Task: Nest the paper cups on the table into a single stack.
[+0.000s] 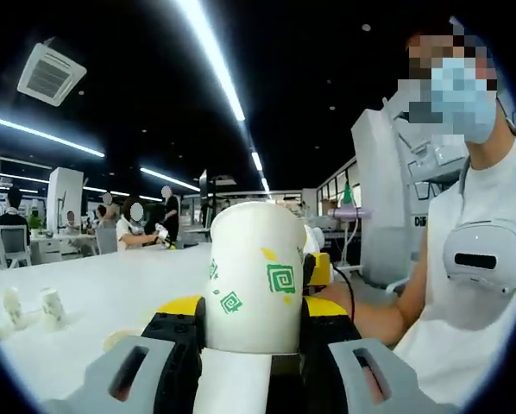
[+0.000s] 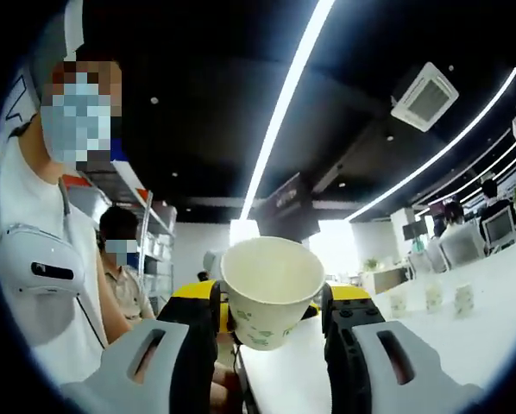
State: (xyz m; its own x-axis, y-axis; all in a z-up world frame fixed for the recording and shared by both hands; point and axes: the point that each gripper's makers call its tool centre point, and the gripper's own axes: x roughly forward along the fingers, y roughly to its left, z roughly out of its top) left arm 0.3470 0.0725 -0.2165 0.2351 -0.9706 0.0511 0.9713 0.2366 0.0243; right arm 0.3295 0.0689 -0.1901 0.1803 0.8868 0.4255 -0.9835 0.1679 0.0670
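left gripper [image 1: 251,345]: jaws squeeze upside-down paper cup [image 1: 254,276] | right gripper [image 2: 271,332]: jaws grip open cup [image 2: 271,289], mouth facing camera | both above the surface [image 1: 94,293]

Your left gripper [image 1: 256,345] held a paper cup [image 1: 256,276] between its jaws; small cups [image 1: 34,308] stood on the table [image 1: 111,293] at nine o'clock.

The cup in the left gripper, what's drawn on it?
Green square spirals and yellow flecks on the white cup, clearest in the left gripper view.
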